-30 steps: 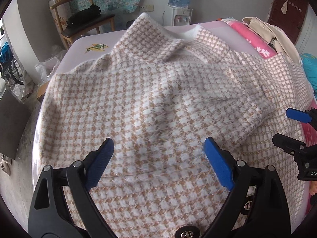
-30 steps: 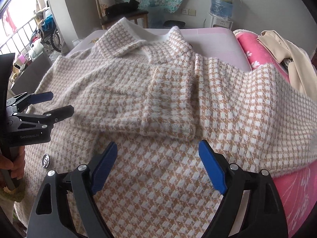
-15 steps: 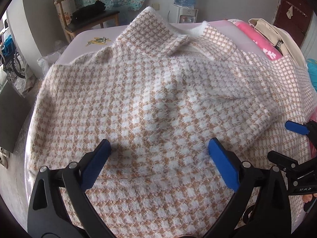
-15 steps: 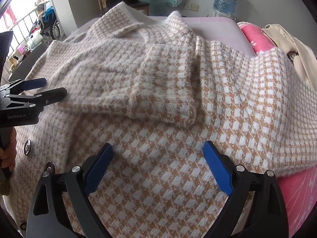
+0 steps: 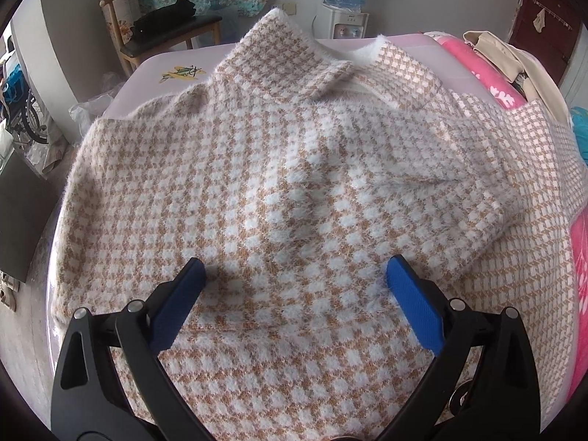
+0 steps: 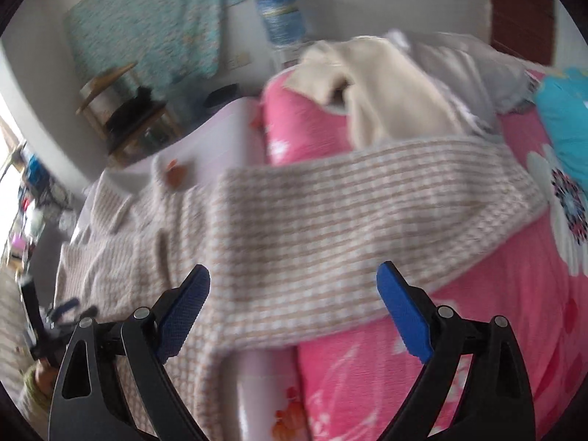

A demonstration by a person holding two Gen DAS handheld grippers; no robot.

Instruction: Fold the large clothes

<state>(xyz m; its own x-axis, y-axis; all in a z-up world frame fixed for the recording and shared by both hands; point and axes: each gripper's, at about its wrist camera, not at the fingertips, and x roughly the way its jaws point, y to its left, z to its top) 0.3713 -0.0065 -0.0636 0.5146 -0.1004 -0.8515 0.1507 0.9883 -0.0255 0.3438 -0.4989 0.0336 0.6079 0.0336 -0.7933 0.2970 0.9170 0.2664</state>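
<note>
A large fuzzy tan-and-white houndstooth coat (image 5: 279,191) lies spread on a bed, collar at the far end, one sleeve folded across its front. My left gripper (image 5: 294,286) is open and empty, low over the coat's near part. My right gripper (image 6: 294,297) is open and empty, over the coat's other sleeve (image 6: 367,220), which lies out to the right across a pink quilt (image 6: 496,312). The right wrist view is motion-blurred. The left gripper (image 6: 70,307) shows small at its far left.
Cream clothes (image 6: 382,95) are heaped on the pink quilt at the back. A wooden chair (image 5: 161,33) with dark items and a water dispenser (image 5: 345,3) stand past the bed's far end. The bed's left edge (image 5: 58,242) drops to the floor.
My right gripper has swung right, from over the folded sleeve to the outstretched sleeve on the pink quilt, and left the left wrist view. My left gripper has edged forward and lower over the coat.
</note>
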